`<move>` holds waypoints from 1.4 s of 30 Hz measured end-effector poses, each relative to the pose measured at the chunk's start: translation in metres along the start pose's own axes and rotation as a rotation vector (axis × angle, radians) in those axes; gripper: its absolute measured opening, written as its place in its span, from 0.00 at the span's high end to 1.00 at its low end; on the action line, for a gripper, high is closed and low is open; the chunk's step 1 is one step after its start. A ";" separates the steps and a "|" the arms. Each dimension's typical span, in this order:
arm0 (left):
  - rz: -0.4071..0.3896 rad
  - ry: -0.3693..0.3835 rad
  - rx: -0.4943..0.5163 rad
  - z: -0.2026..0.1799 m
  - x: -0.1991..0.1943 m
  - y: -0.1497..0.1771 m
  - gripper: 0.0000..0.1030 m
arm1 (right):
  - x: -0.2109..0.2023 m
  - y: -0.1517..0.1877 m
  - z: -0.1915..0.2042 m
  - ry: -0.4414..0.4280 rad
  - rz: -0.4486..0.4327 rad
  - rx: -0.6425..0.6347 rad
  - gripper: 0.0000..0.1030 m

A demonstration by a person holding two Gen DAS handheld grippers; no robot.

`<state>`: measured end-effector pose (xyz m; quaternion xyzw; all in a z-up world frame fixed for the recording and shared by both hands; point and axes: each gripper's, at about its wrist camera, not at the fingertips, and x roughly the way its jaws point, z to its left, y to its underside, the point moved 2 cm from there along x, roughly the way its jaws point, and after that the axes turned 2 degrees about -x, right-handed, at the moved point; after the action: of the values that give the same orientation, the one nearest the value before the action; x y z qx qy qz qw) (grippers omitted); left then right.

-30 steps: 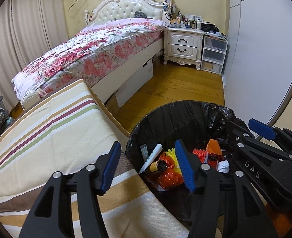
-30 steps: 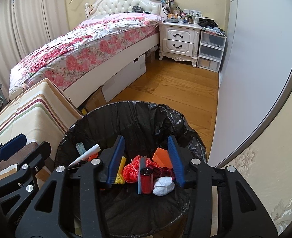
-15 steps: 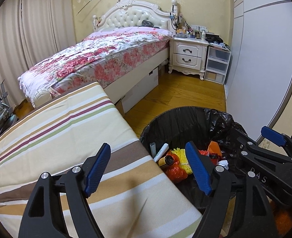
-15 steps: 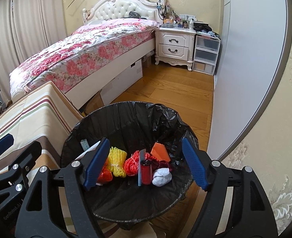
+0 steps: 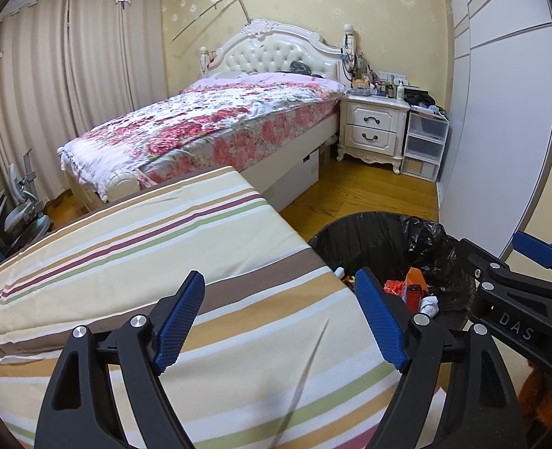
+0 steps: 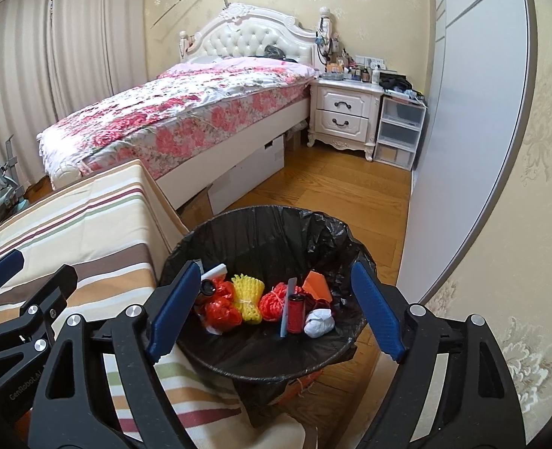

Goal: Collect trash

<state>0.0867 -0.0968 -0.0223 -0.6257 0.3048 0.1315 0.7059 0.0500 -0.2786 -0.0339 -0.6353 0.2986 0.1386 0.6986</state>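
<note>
Both claws: your left claw (image 5: pixel 279 321) and right claw (image 6: pixel 272 308) stand wide, nothing between the blue pads; jaws of each have just been opening.
Left claw position: over the striped cloth-covered desk (image 5: pixel 133 247), the bin off to its right.
Right claw position: hovers above the round bin lined with a black plastic bag (image 6: pixel 264 224), jaws framing the bin mouth from above, not touching the liner.
Trash location: already inside the bin – yellow foam fruit net (image 6: pixel 248 299), red-orange crumpled plastic bag (image 6: pixel 221 310), orange mesh net (image 6: pixel 274 303), small red cylindrical bottle (image 6: pixel 296 312), crumpled white tissue (image 6: pixel 318 322), flat orange piece (image 6: pixel 317 286), white tube (image 6: pixel 214 271) near the left wall.
Desk: the visible part of the striped cloth shows no loose items; the near edge is hidden by the claws.
Step in hand: judging by empty wide jaws over a filled bin, you're at the release-and-clear stage, the drop looks done.
Progress: looks late in the task; can't tell whether trash sits outside both views.
Next move: likely pull both claws clear of the bin rim; check the desk and the wooden floor (image 6: pixel 332 183) for leftovers before reaching.
Risk: snagging the loose black liner edge with a pad.
</note>
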 end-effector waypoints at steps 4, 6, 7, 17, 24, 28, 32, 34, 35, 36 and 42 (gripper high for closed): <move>-0.011 -0.016 -0.014 0.008 -0.012 0.004 0.22 | -0.014 0.003 0.008 -0.010 -0.015 -0.019 0.19; -0.017 -0.025 -0.022 0.012 -0.019 0.008 0.21 | -0.022 0.005 0.012 -0.020 -0.021 -0.025 0.19; -0.018 -0.030 -0.024 0.013 -0.021 0.009 0.21 | -0.025 0.006 0.013 -0.023 -0.024 -0.028 0.19; -0.030 -0.048 -0.049 0.024 -0.035 0.017 0.21 | -0.041 0.009 0.027 -0.038 -0.045 -0.064 0.18; -0.029 -0.052 -0.054 0.026 -0.035 0.019 0.21 | -0.041 0.010 0.029 -0.038 -0.042 -0.066 0.18; -0.028 -0.052 -0.052 0.026 -0.036 0.022 0.21 | -0.041 0.010 0.029 -0.038 -0.042 -0.065 0.18; -0.027 -0.052 -0.053 0.026 -0.036 0.023 0.21 | -0.041 0.010 0.029 -0.038 -0.044 -0.065 0.18; -0.027 -0.052 -0.054 0.026 -0.036 0.022 0.21 | -0.041 0.010 0.029 -0.037 -0.045 -0.065 0.18; -0.027 -0.051 -0.054 0.026 -0.037 0.022 0.21 | -0.041 0.011 0.029 -0.037 -0.045 -0.065 0.18; -0.026 -0.051 -0.054 0.026 -0.036 0.022 0.21 | -0.040 0.011 0.029 -0.037 -0.045 -0.065 0.18; -0.025 -0.051 -0.054 0.026 -0.037 0.023 0.21 | -0.040 0.011 0.029 -0.038 -0.044 -0.065 0.18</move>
<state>0.0521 -0.0600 -0.0183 -0.6450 0.2752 0.1467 0.6977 0.0191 -0.2412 -0.0183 -0.6614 0.2665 0.1448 0.6859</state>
